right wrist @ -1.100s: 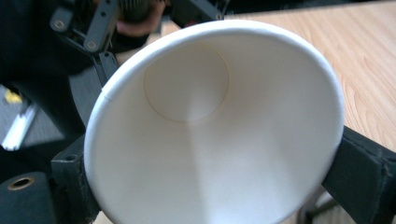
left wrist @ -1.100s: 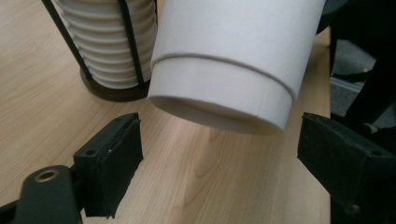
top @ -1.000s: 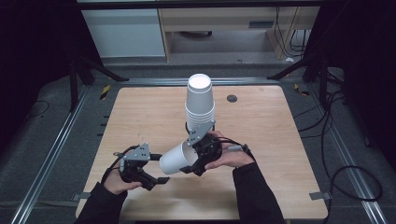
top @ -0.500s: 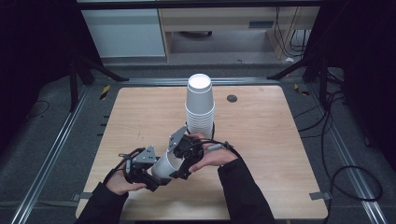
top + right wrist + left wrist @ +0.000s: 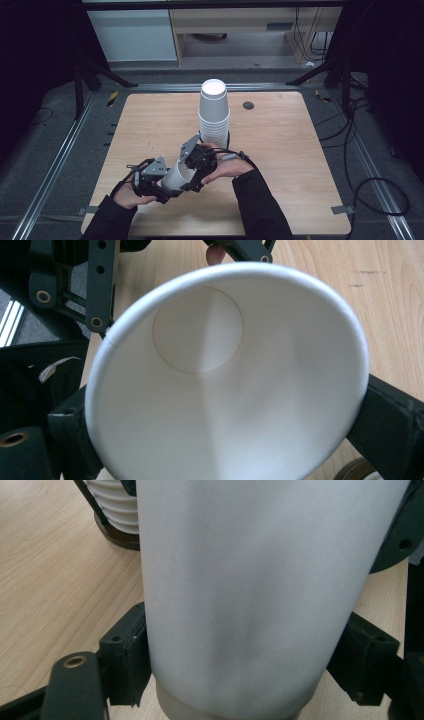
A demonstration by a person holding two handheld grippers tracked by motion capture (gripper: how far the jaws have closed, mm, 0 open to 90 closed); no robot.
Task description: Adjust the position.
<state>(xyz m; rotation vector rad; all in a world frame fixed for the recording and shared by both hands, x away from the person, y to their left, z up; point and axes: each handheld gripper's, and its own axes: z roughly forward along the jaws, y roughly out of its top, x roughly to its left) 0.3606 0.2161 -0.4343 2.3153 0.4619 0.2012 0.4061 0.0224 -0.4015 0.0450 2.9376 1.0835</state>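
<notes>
Paper cup: one, white, empty, lying tilted between both claws, low over the near table.
Left claw: jaws pressed on cup's sides.
Right claw: clamps cup's rim end.
Cup stack: one stack, upside down, mid-table.

White paper cup, plain and unprinted, matte outside, with a faint grey shadow band down its wall and a creamy white interior with a paler round base. Black jaws and frame on the left gripper, topped by a grey three-cornered plate; same black and grey on the right gripper, with brass-coloured rivets seen in the gripper views. White stack of paper cups, ribbed with thin shadowed rim lines, on a dark round base. Light wood-grain table, pale tan with fine streaks and one small black round cap. Black sleeves. Dark grey floor, silver rails.
</notes>
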